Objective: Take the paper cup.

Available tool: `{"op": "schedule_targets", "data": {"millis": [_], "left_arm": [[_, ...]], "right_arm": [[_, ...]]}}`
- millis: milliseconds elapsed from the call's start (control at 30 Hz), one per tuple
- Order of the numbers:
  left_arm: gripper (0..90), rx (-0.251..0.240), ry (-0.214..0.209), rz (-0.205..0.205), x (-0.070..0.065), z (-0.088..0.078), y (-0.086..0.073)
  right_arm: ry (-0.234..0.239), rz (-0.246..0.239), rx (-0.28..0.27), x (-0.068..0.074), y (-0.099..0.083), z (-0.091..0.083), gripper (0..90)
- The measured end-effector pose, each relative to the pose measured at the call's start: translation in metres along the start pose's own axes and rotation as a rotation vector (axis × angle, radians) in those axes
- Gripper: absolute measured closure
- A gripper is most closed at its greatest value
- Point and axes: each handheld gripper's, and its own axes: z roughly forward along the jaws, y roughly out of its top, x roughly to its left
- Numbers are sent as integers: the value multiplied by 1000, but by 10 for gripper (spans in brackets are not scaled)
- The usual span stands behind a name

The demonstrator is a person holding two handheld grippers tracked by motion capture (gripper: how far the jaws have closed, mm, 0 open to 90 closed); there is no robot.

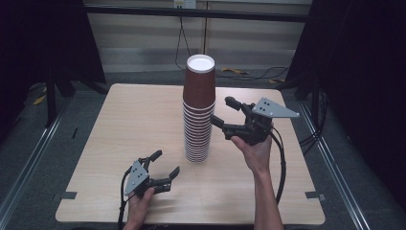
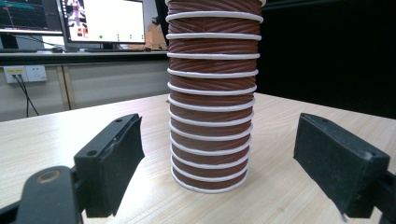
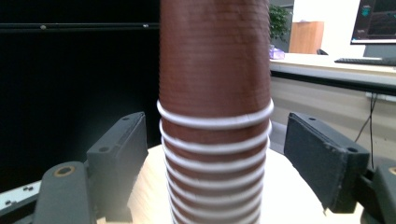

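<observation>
A tall stack of brown paper cups (image 1: pixel 197 112) stands upside down near the middle of the wooden table (image 1: pixel 119 143). The right gripper (image 1: pixel 225 111) is lifted beside the upper part of the stack, its jaws spread wide on both sides of the cups and not touching them. The left gripper (image 1: pixel 166 164) rests low near the front edge, also spread, holding nothing, facing the bottom of the stack.
</observation>
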Motion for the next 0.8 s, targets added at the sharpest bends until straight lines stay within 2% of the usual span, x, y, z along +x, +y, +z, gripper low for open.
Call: {"op": "schedule_targets", "data": {"millis": [233, 367, 633, 667, 800], "left_arm": [[155, 1, 0, 0, 0, 0, 0], [155, 0, -1, -1, 0, 0, 0], [155, 0, -1, 0, 0, 0, 0], [154, 0, -1, 0, 0, 0, 0], [155, 1, -1, 0, 0, 0, 0]], "right_arm": [[28, -12, 17, -1, 22, 11, 184], [24, -57, 49, -2, 32, 19, 185], [69, -52, 47, -6, 52, 31, 164], [71, -39, 44, -7, 53, 34, 148], [85, -31, 66, -11, 61, 43, 138]]}}
